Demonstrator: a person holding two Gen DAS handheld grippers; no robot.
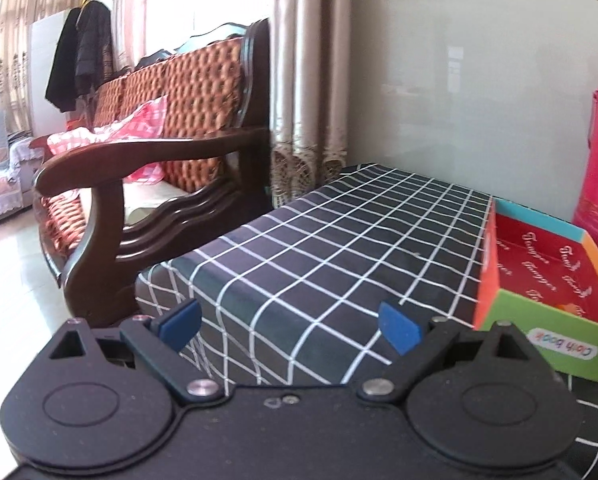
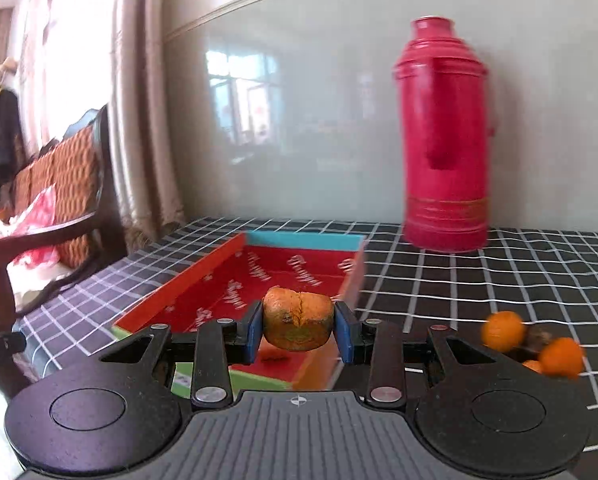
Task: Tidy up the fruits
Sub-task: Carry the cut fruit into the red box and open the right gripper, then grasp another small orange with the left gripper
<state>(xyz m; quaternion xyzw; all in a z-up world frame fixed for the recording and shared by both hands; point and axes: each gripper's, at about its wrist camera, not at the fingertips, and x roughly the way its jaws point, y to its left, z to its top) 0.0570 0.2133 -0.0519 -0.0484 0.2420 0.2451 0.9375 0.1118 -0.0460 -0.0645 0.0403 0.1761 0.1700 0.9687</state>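
My right gripper point(image 2: 299, 330) is shut on a dull orange fruit with brown-green blotches point(image 2: 298, 322), squeezed between its blue pads. The fruit hangs over the near end of a red-lined cardboard box point(image 2: 295, 268). An orange scrap lies in the box under the fruit. Two or three small oranges point(image 2: 503, 331) lie on the checked cloth to the right of the gripper. My left gripper point(image 1: 289, 326) is open with nothing between its blue pads, above the cloth left of the same box point(image 1: 539, 276), which shows something orange inside.
A tall red thermos point(image 2: 445, 140) stands behind the box near the wall. The table carries a black cloth with white checks point(image 1: 319, 240). A wooden sofa point(image 1: 159, 152) with patterned cushions stands just past the table's left edge.
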